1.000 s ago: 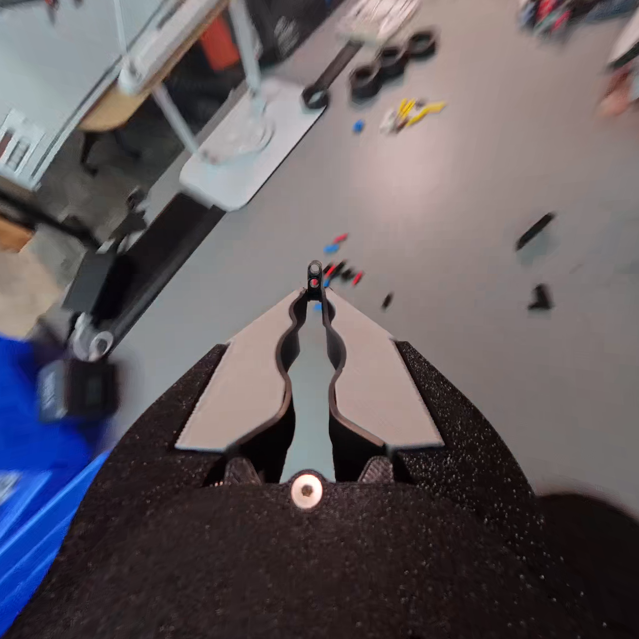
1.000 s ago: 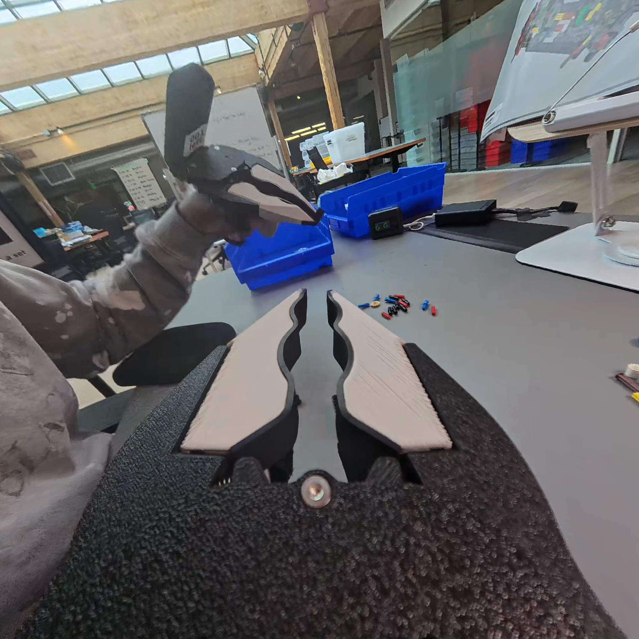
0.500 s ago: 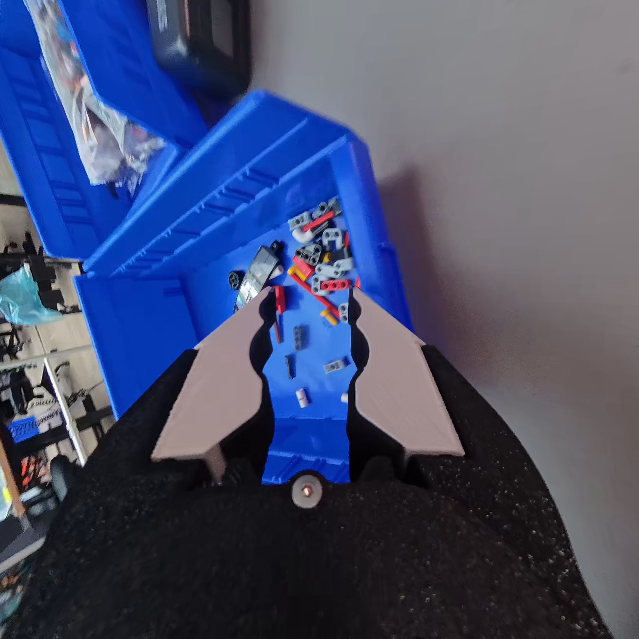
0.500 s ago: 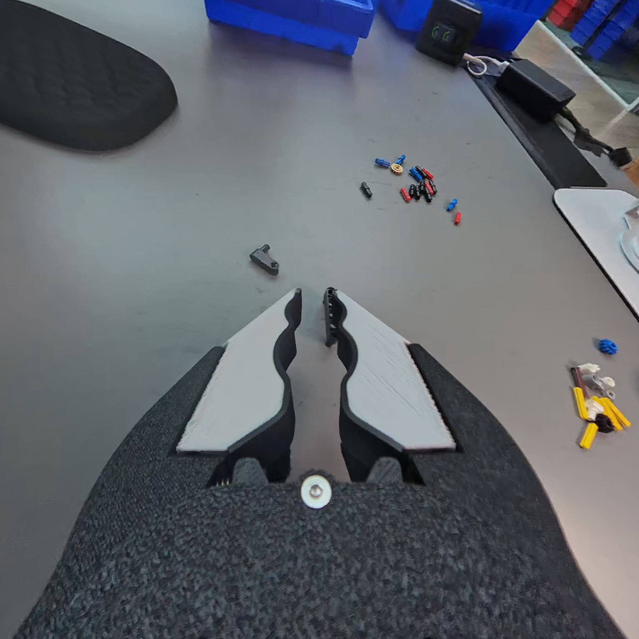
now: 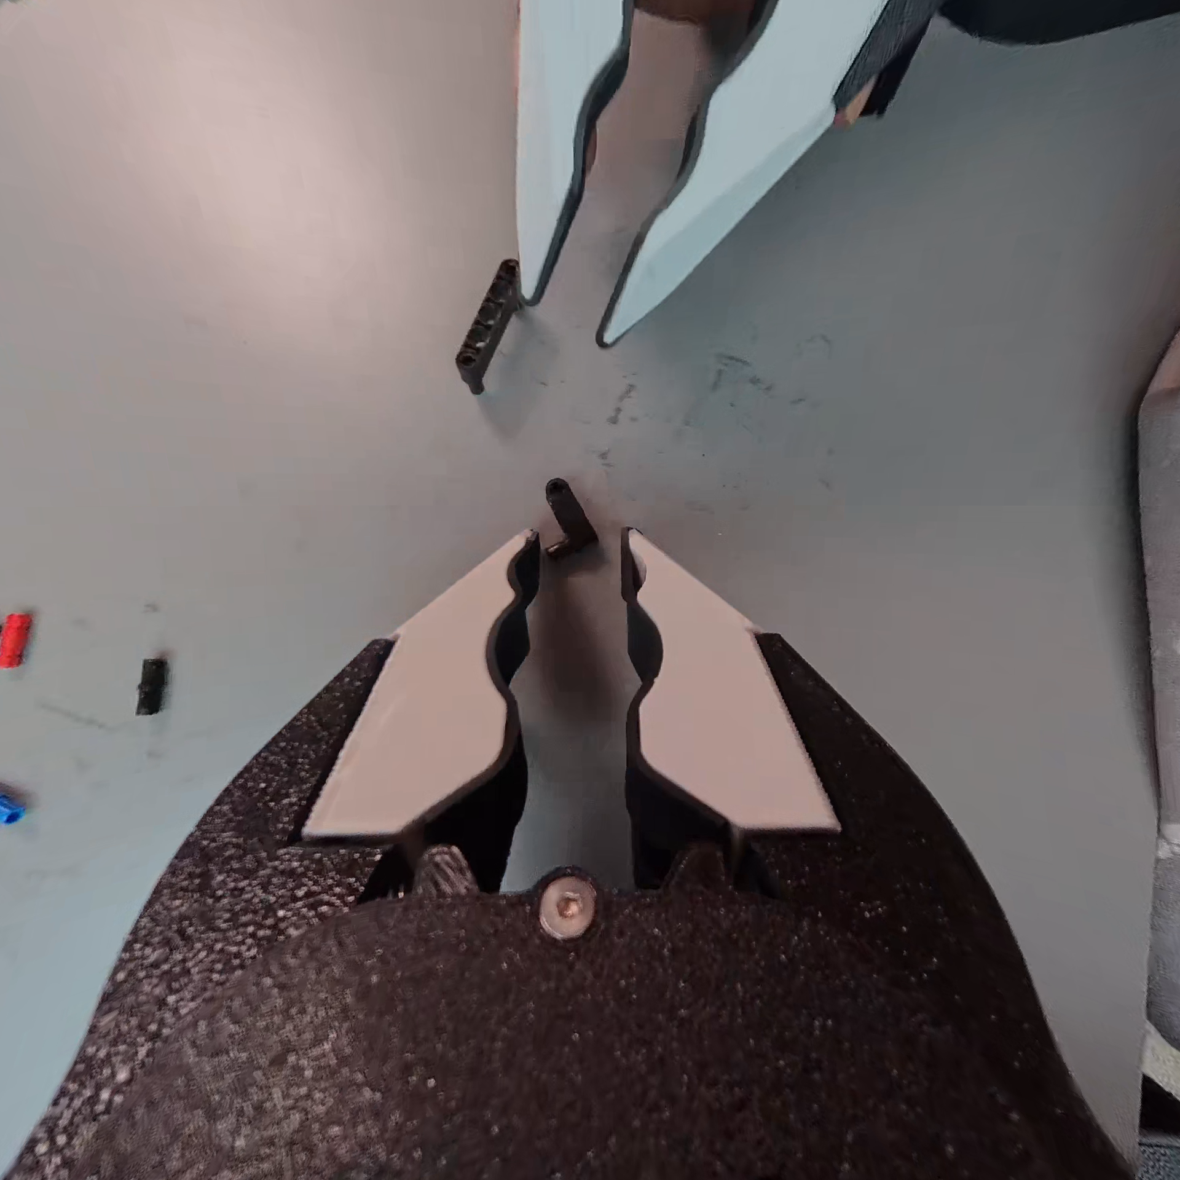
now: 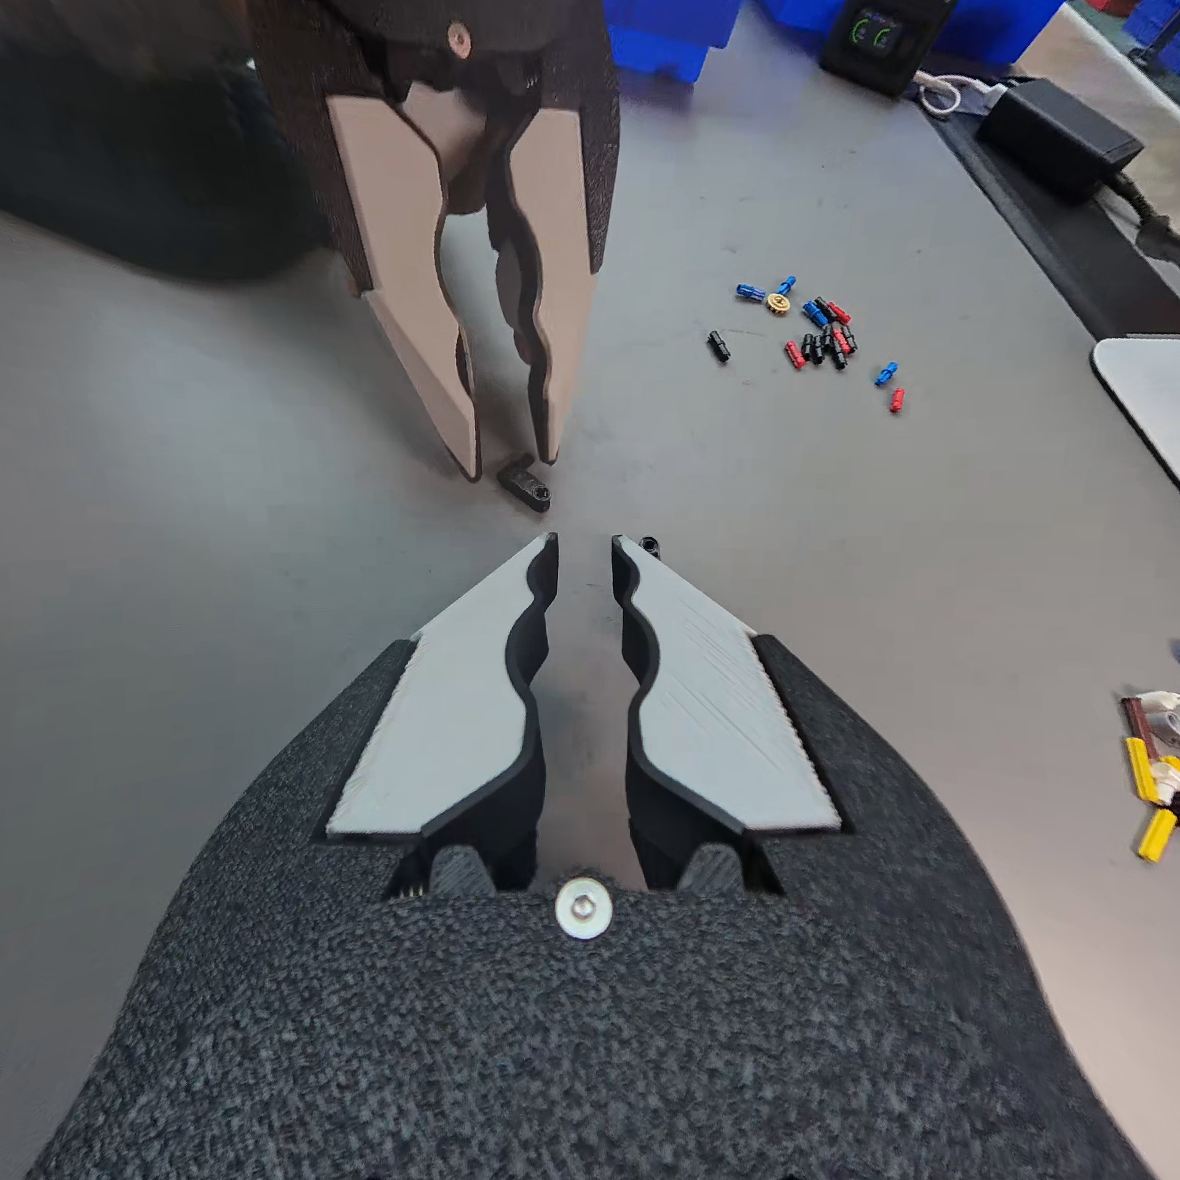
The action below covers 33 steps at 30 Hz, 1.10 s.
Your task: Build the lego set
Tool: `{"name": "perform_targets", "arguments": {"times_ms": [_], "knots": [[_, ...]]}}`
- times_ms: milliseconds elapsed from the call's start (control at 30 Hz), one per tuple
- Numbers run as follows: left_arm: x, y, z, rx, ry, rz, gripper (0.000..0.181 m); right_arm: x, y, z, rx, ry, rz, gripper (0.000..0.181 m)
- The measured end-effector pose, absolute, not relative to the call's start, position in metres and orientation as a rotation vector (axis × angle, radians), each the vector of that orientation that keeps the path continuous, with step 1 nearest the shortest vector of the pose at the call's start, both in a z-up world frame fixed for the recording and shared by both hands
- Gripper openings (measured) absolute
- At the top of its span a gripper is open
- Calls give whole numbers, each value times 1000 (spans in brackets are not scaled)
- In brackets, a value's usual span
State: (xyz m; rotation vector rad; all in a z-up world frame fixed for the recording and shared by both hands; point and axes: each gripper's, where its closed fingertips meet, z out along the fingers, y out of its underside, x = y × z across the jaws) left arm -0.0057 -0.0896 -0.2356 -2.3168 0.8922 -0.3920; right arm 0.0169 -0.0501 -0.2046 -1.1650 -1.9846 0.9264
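A small black angled lego piece (image 5: 570, 520) lies on the grey table just ahead of my left gripper (image 5: 581, 533), which is open and empty, its tips low on either side of the piece. The right wrist view shows the same piece (image 6: 527, 488) under the left gripper (image 6: 511, 466). My right gripper (image 6: 584, 539) is open and empty, tips near the table. A black beam with holes (image 5: 490, 325) lies beside one finger of the right gripper (image 5: 568, 319); only its end (image 6: 650, 544) peeks out in the right wrist view.
A scatter of small black, red and blue pins (image 6: 824, 338) lies to the right. Yellow and white pieces (image 6: 1156, 785) sit at the right edge. Blue bins (image 6: 670, 32), a black device (image 6: 884, 38), a power brick (image 6: 1060, 137) and a white plate (image 6: 1143, 396) stand farther back. There is about 6 cm between the tips of the two grippers. From either gripper's tips it is about 35 cm to the white plate (image 6: 1143, 396).
My left gripper swung from over the blue bin down to the table, facing the right gripper at the small black piece. My right gripper moved forward past the beam.
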Motion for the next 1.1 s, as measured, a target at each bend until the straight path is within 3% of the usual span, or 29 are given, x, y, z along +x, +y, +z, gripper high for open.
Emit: {"name": "perform_targets", "arguments": {"times_ms": [33,67,200,467,633,733,833,933,1100], "knots": [[-5,-88,-239,-2311,912,-365,21,17,-49,-203,-1167,-1976,936,16],[-6,-87,-238,-2298,925,-335,12,17,-49,-201,-1169,-1966,952,16],[-5,-75,-232,-2204,923,-223,11,14,-51,-190,-1234,-1891,1074,16],[0,-48,-158,-1780,795,101,11,4,-47,-147,-1492,-1498,1599,26],[9,-45,-147,-1710,811,177,12,1,-47,-141,-1492,-1424,1655,7],[14,-50,-141,-1680,777,43,22,5,-51,-136,-1439,-1459,1694,7],[17,-58,-132,-1693,640,-362,32,15,-57,-126,-1230,-1567,1644,6],[22,-69,-131,-1721,562,-700,25,24,-65,-128,-1094,-1673,1560,6],[30,-74,-153,-1795,683,-643,9,26,-79,-144,-983,-1822,1397,7]]}}
